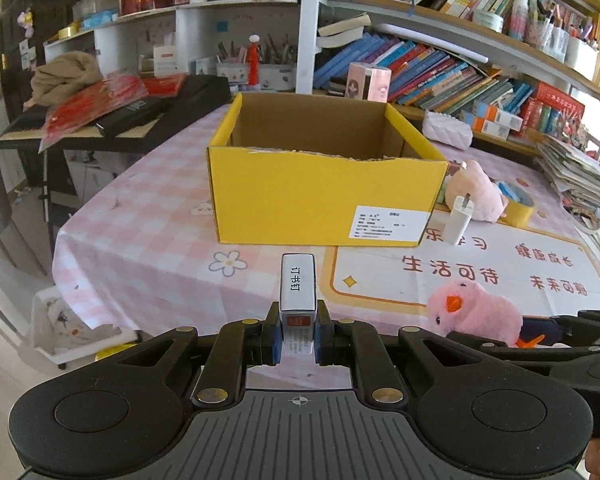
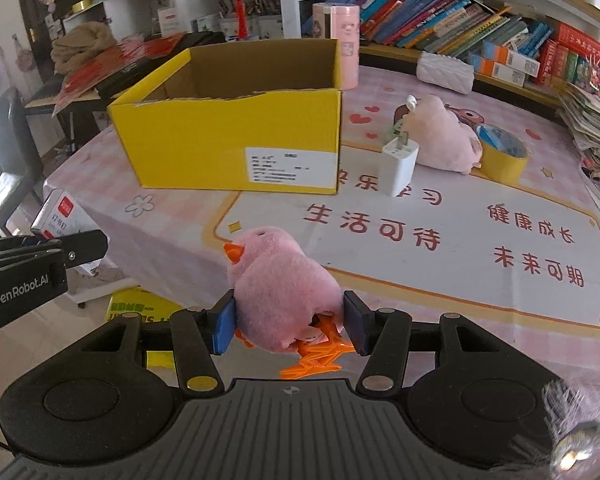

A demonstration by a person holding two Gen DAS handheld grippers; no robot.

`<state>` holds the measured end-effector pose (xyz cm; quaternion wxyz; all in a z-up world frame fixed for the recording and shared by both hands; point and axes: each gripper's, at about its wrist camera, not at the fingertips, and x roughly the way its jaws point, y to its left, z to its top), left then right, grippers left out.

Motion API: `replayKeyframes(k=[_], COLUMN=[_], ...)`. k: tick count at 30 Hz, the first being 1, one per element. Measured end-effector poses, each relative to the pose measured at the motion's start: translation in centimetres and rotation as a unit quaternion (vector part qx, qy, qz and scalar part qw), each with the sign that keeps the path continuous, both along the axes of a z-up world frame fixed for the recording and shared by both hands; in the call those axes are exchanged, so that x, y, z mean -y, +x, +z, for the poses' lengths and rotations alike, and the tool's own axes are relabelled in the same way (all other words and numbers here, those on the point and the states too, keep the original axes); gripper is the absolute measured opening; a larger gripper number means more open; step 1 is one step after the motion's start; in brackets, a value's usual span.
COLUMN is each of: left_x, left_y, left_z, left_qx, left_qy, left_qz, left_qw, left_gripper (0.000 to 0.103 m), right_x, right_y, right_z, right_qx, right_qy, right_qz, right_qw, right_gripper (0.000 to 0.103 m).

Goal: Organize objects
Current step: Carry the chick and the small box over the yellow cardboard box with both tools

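My left gripper (image 1: 297, 330) is clamped tight on a small, glossy rectangular staple box (image 1: 297, 292), its hard card edges squeezed between my blue pads and its white labelled face pointing ahead above the table's near edge. My right gripper (image 2: 290, 326) squeezes a fuzzy pink plush chick (image 2: 280, 284), the soft round body bulging between the pads and its stiff orange feet dangling below. Ahead of both sits the open yellow cardboard box (image 1: 324, 196), square-cornered with a ragged torn front rim and a plain brown inside, resting on the pink checked tablecloth (image 1: 140, 216). Beside it stand a smooth white charger plug (image 2: 398, 166), a second plush toy (image 2: 440, 140) and a yellow tape roll (image 2: 504, 156).
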<state>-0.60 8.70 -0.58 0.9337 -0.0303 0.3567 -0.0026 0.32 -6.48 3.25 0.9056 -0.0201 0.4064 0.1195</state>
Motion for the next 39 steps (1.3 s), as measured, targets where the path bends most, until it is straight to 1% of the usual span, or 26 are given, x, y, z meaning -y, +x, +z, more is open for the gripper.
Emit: replayKeyframes(k=[14,27,34,37,39], left_x=[-0.5,-1.5,-1.7,-1.8,-1.8], left_y=[-0.6,-0.5,-0.8,-1.0,-1.0], left_z=[0.1,0.3,0.3,0.6,1.0], left_qx=[0.012,0.017,0.015,0.027,0.036], left_qy=[-0.006,-0.008,-0.005,-0.001,0.000], left_qz=[-0.018,-0.015,-0.026,-0.030,-0.031], left_qw=[0.9998,0.9997,0.9995,0.9992,0.9989], left_gripper=[0.013,0.013,0.013,0.013,0.013], right_x=[-0.3,-1.2,-1.7,-1.9,-2.0], right_y=[-0.6,-0.3,-0.6,-0.8,-0.9], right_z=[0.4,0.5,0.4,0.4,0.7], right_qx=[0.000,0.001,-0.005,-0.003,0.005], right_qy=[-0.004,-0.007,-0.008,-0.008,-0.009], right_qz=[-0.018,-0.011,-0.016,-0.019,-0.021], right_qw=[1.000,1.000,1.000,1.000,1.000], right_gripper=[0.052,0.052,0.052,0.052,0.052])
